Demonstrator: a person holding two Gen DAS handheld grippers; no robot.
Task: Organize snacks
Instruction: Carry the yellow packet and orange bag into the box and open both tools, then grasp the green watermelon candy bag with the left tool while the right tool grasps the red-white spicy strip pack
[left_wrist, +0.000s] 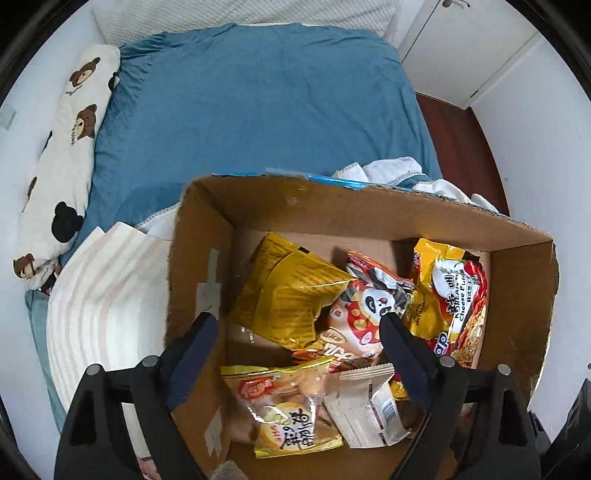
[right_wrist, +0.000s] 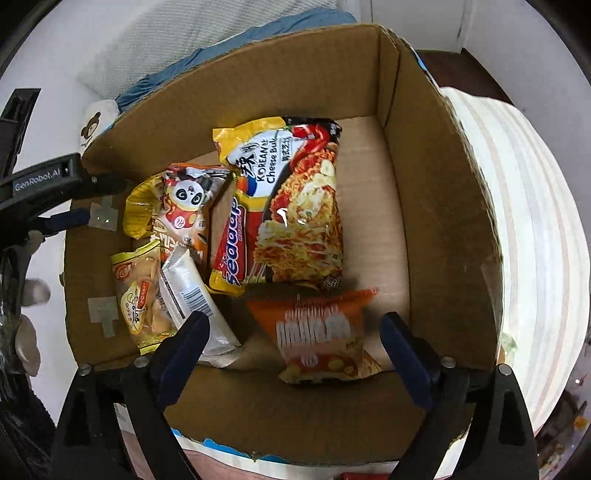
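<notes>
Right claw (right_wrist: 293, 326) is hanging open right over the orange pack (right_wrist: 325, 334), long axis running near-far. Left claw (left_wrist: 299, 325), also open, is hovering farther left.

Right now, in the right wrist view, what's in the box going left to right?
Rice cracker bag → silver pack → cheese ramen → bare box floor → right box wall.

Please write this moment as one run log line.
left gripper: open, empty | right gripper: open, empty | snacks: in box | orange packet: blurred, under right jaws
</notes>
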